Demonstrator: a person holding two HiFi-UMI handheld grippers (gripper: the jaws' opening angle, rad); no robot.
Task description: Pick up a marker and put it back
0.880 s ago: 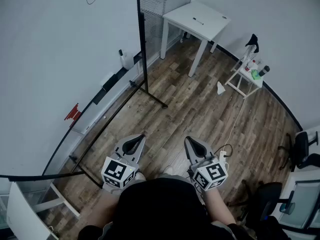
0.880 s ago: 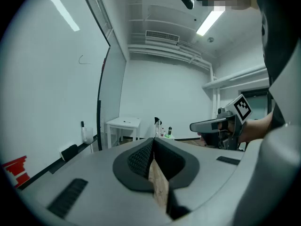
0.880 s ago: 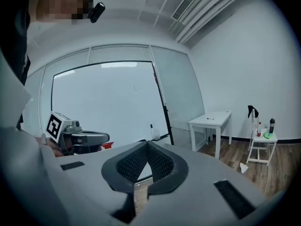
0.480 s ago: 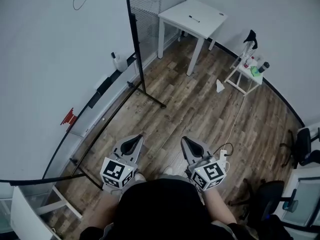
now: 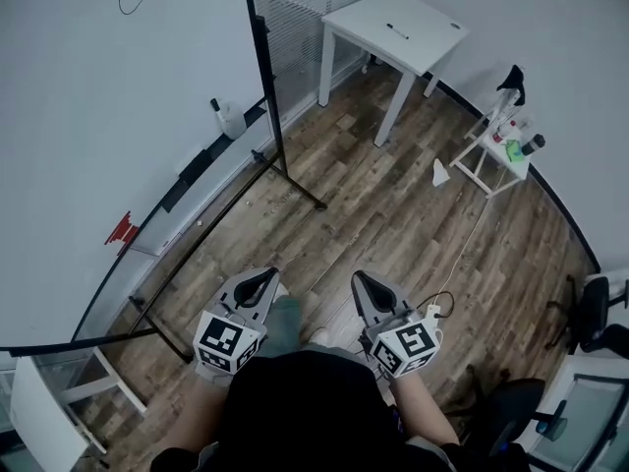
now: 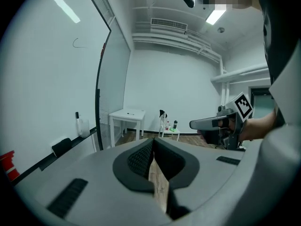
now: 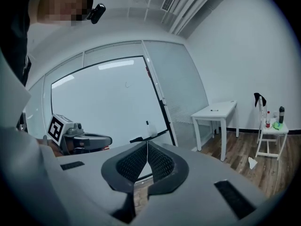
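A black marker (image 5: 397, 31) lies on the white table (image 5: 432, 52) at the far end of the room; it also shows as a small dark mark (image 7: 214, 110) in the right gripper view. My left gripper (image 5: 261, 280) and right gripper (image 5: 363, 283) hang side by side low over the wooden floor, far from the table. Each is shut with nothing between its jaws, as seen on the left gripper (image 6: 153, 141) and the right gripper (image 7: 147, 143). The whiteboard (image 5: 108, 116) stands to my left.
The whiteboard's tray holds a spray bottle (image 5: 228, 119), a black eraser (image 5: 194, 168) and a red object (image 5: 122, 231). Its black stand foot (image 5: 300, 193) crosses the floor. A small white side table (image 5: 501, 153) with bottles stands at the right; an office chair (image 5: 595, 308) is at the far right.
The head view has swung a little, so the table sits further right in the picture. Both grippers stay low and shut; a foot now shows between them.
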